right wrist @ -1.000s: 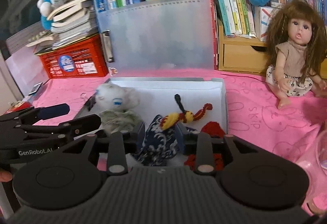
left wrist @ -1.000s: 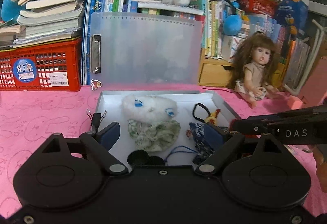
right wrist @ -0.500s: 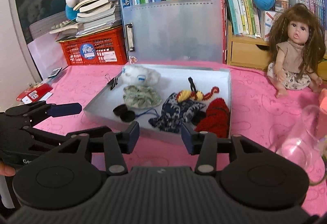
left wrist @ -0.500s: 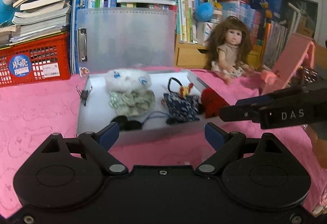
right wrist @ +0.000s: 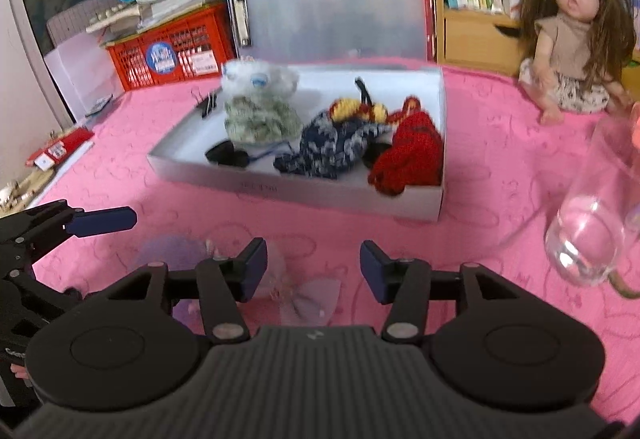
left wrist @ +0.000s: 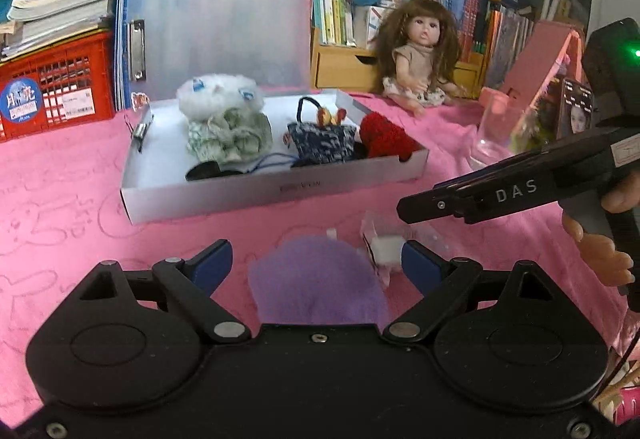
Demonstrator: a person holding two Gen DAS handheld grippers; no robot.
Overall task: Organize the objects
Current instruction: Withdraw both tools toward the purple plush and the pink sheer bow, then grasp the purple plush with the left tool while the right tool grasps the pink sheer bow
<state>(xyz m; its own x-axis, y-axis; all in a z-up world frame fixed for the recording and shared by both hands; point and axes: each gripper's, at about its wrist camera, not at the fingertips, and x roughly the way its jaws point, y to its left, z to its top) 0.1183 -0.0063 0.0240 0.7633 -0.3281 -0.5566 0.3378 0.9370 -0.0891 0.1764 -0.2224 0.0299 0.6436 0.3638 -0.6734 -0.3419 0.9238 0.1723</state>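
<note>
Pink tablecloth point(left wrist: 60, 167), white box point(left wrist: 256, 195), red knit point(left wrist: 384, 137), purple pouch point(left wrist: 320, 279).

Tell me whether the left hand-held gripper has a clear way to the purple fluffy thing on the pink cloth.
Probably yes: the left hand-held gripper is open, and the purple fluffy thing lies between its fingers, nothing covering it.

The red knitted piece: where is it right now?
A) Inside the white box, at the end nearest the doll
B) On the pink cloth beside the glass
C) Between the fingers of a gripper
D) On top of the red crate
A: the red knitted piece lies inside the white box, against its wall on the doll's side, next to the blue knitted item.
</note>
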